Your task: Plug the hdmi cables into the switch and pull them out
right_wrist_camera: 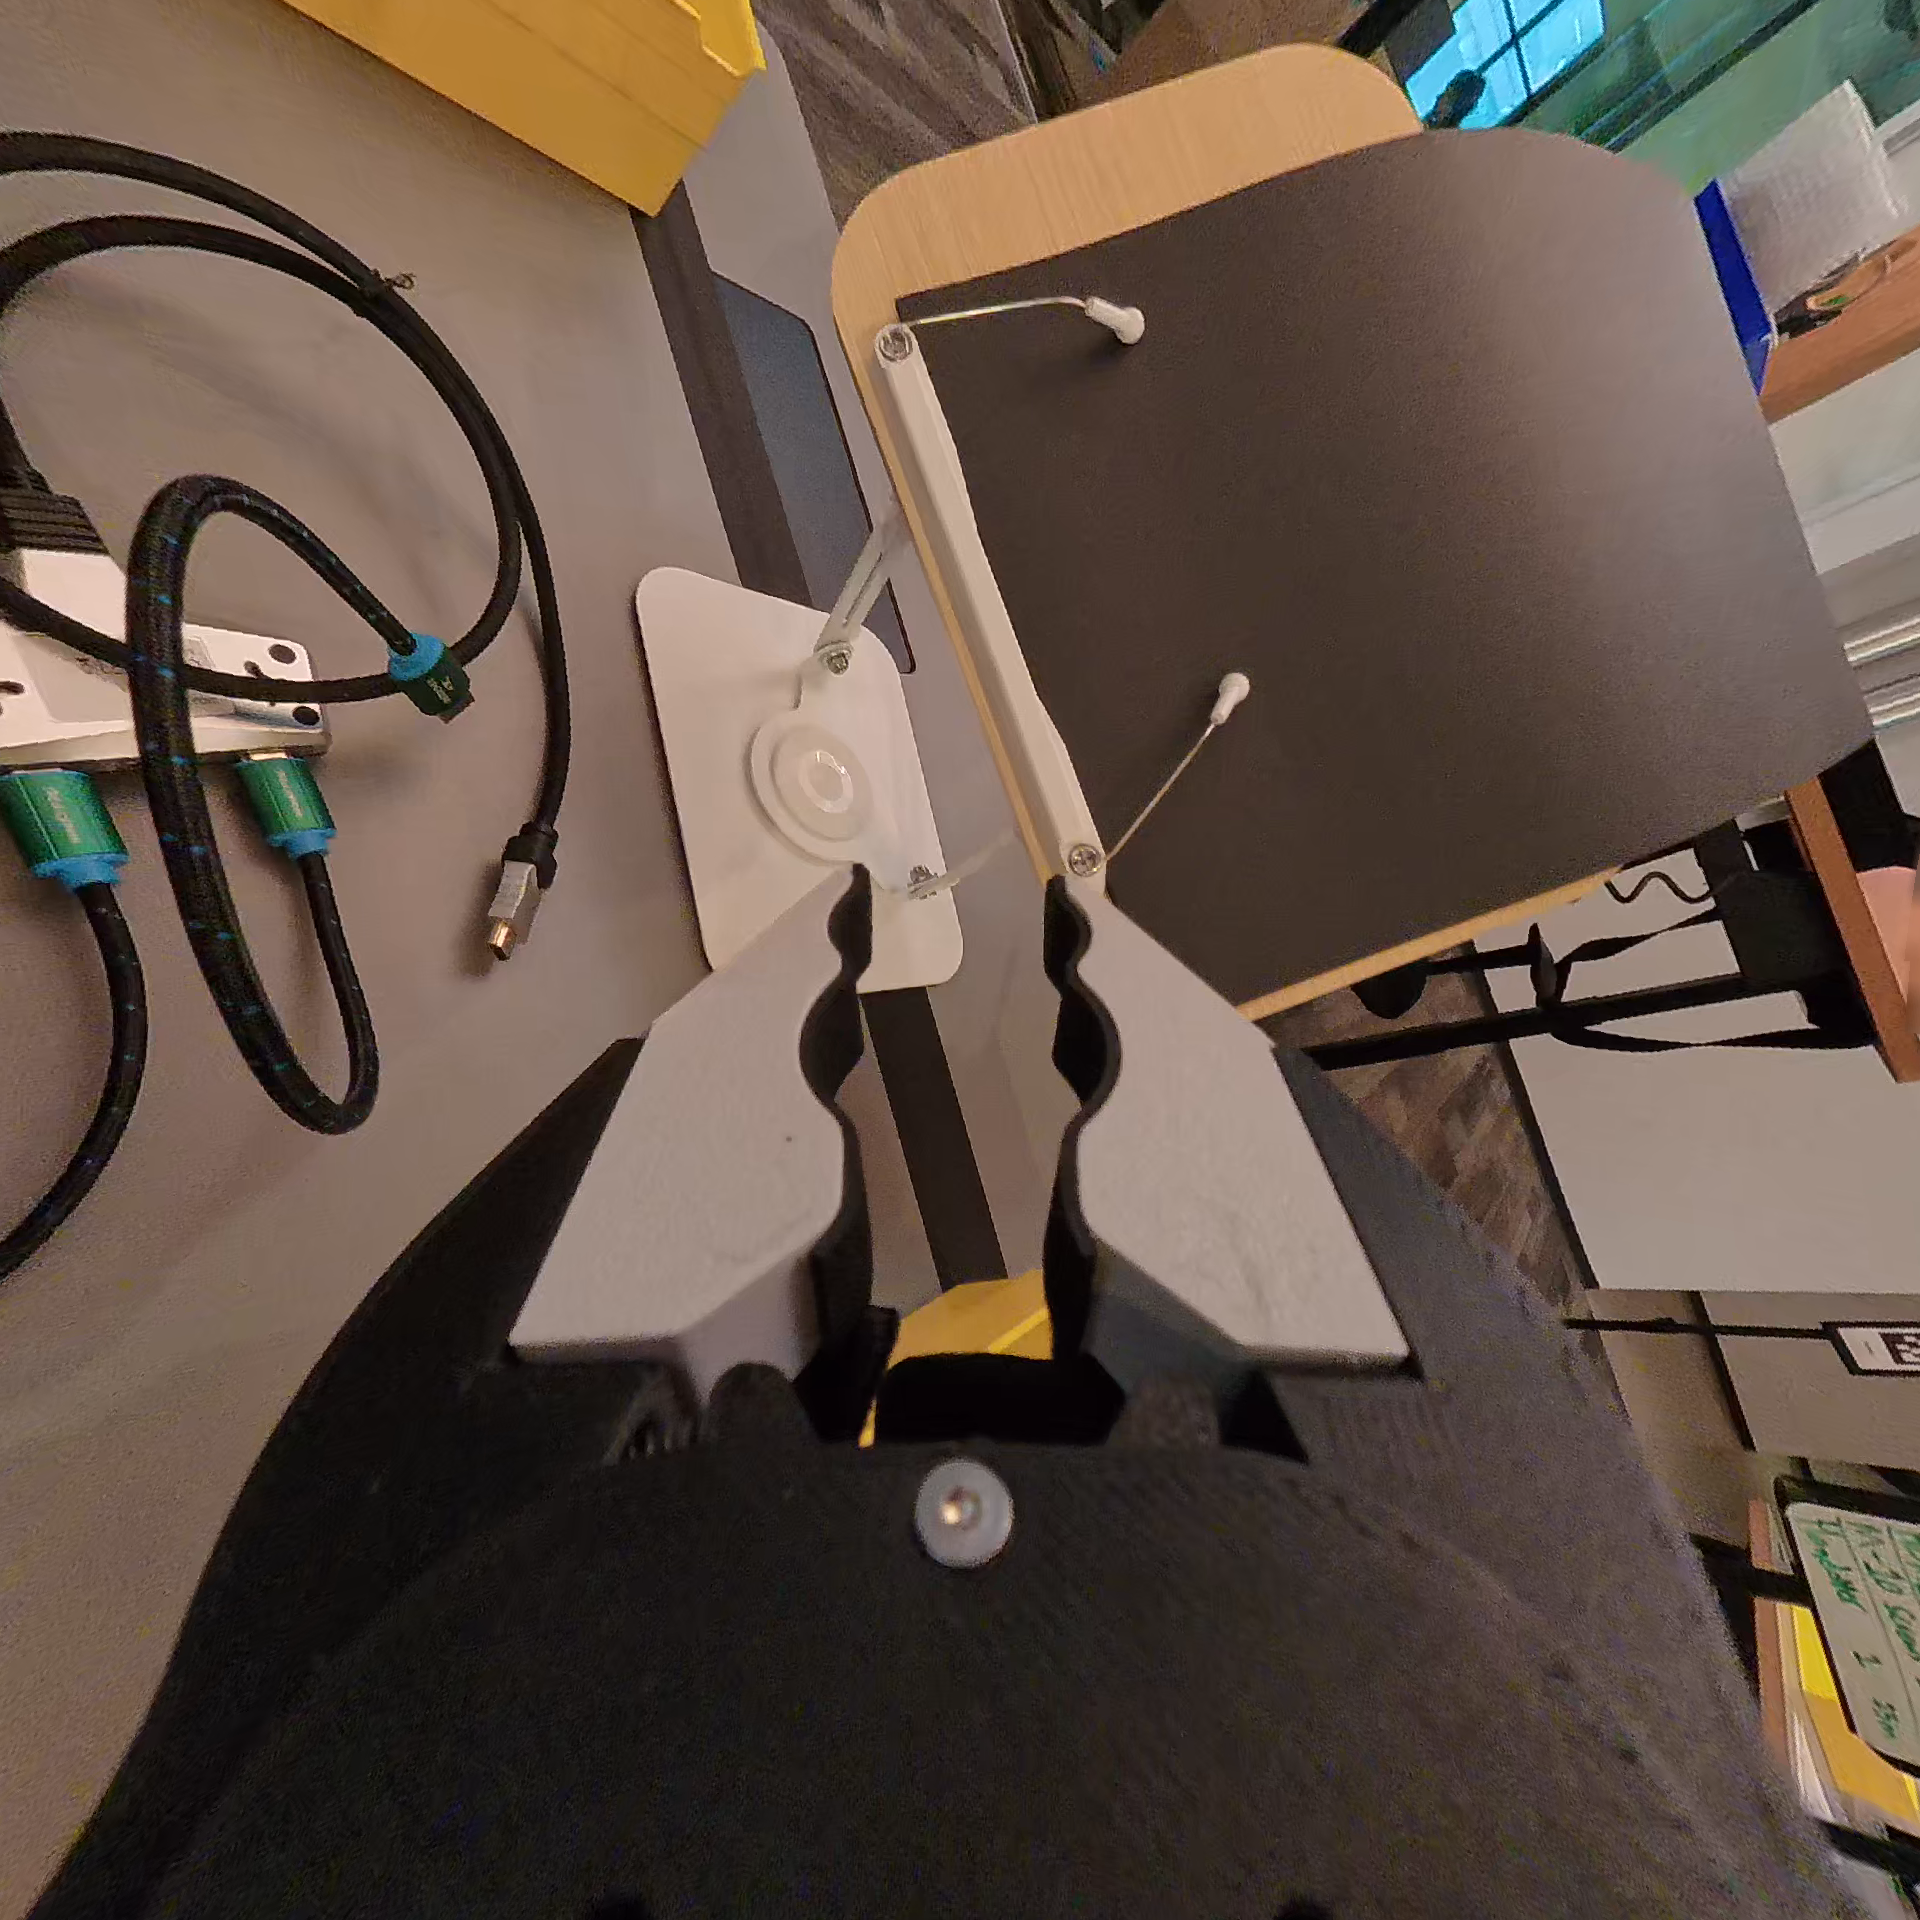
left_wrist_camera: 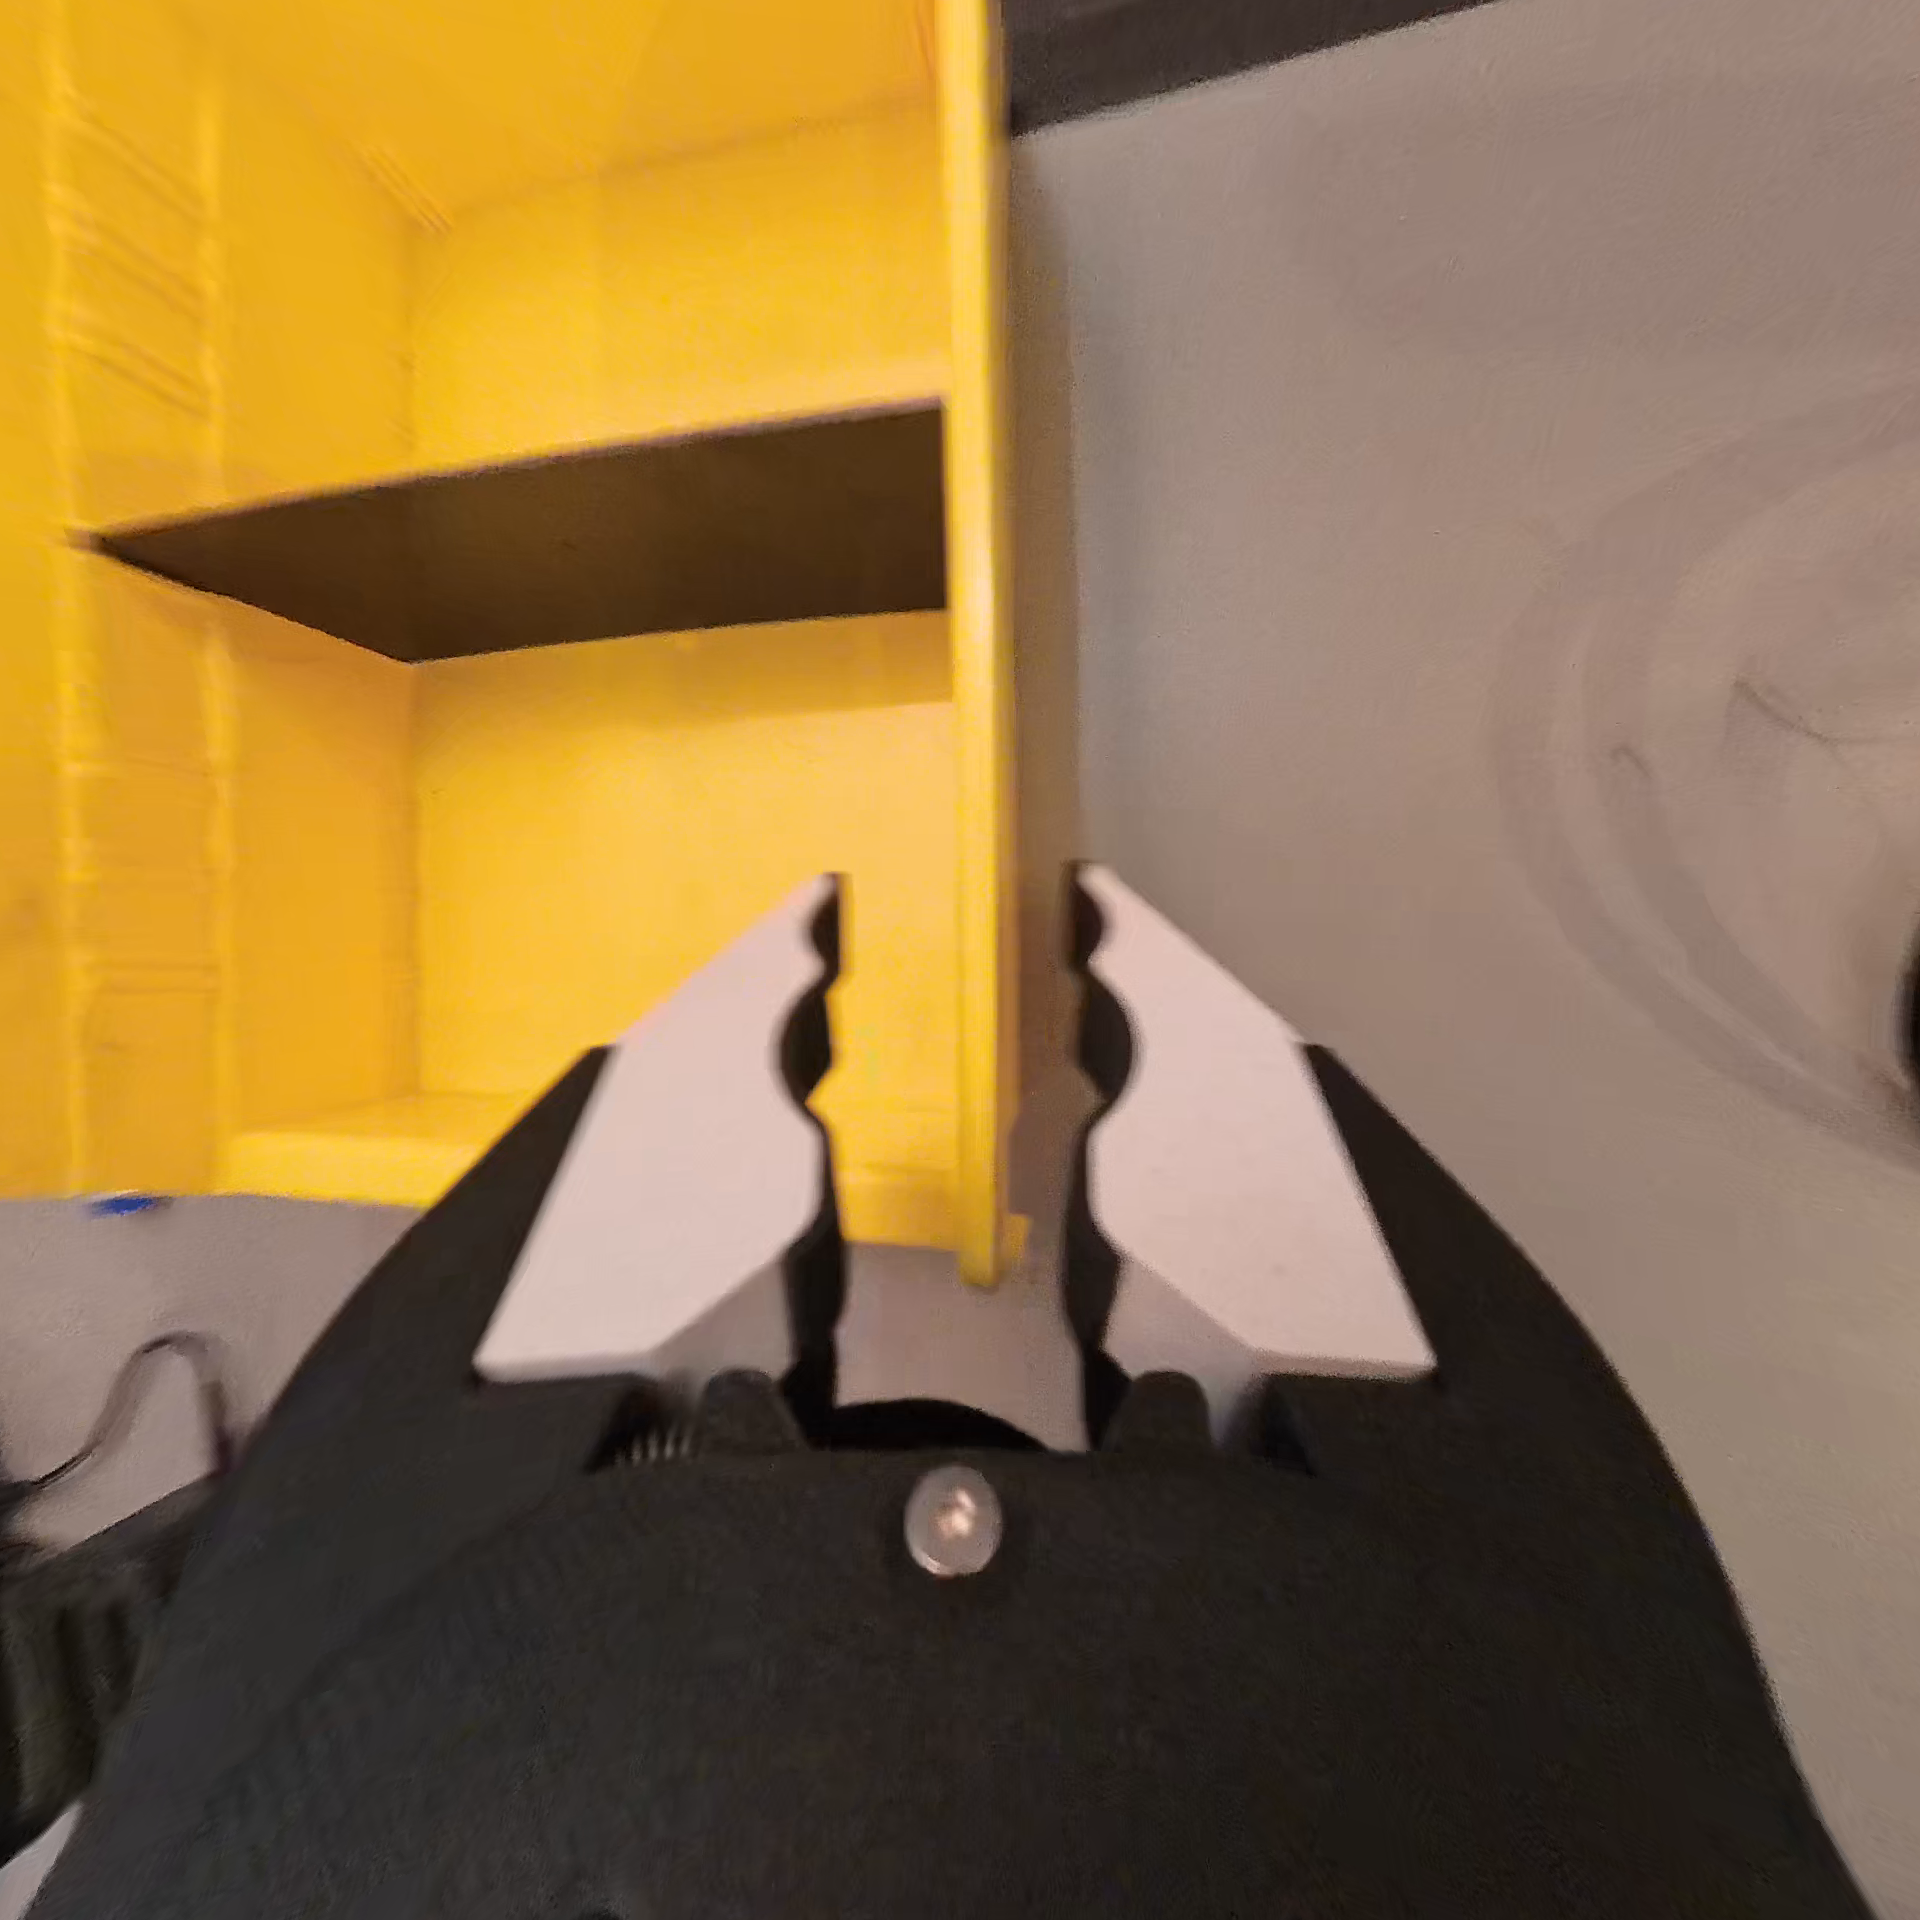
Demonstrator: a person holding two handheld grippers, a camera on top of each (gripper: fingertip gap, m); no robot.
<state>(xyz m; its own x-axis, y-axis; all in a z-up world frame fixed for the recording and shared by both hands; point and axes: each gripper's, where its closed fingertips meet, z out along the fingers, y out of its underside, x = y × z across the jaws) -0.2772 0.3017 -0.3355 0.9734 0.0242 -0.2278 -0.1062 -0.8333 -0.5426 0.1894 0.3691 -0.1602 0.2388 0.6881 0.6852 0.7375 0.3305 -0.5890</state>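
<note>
Your right gripper [right_wrist_camera: 951, 883] has its jaws parted by a moderate gap and nothing between them; it hangs over the table edge, pointing at a white stand base [right_wrist_camera: 727, 665] and a tilted dark board [right_wrist_camera: 1403, 540], not at the cables. Your left gripper [left_wrist_camera: 956, 894] is parted about as much, also empty, and faces a yellow shelf unit [left_wrist_camera: 520, 312]; the unit's side panel lines up with the gap, but whether the pads touch it cannot be told through the blur.

The work lies to the left in the right wrist view. The white switch [right_wrist_camera: 62, 665] sits flat on the grey table [right_wrist_camera: 468, 1143], with two green plugs [right_wrist_camera: 286, 805] seated in its near edge and a dark plug [right_wrist_camera: 42, 520] at its far side. A third green-collared plug [right_wrist_camera: 426, 681] lies loose just beside the switch, and a grey plug [right_wrist_camera: 520, 894] lies free further right, its metal tip bare.

Expect the braided cables [right_wrist_camera: 197, 831] to be springy and stiff enough to drag a plug sideways once lifted. The switch looks light and will probably slide when you push or pull, so brace it with one gripper. Take each plug by its rigid housing, across the flat faces, close behind the metal tip; never pull by the cord. Your present opening looks wide enough for a housing, so close only after squaring up to the port.
</note>
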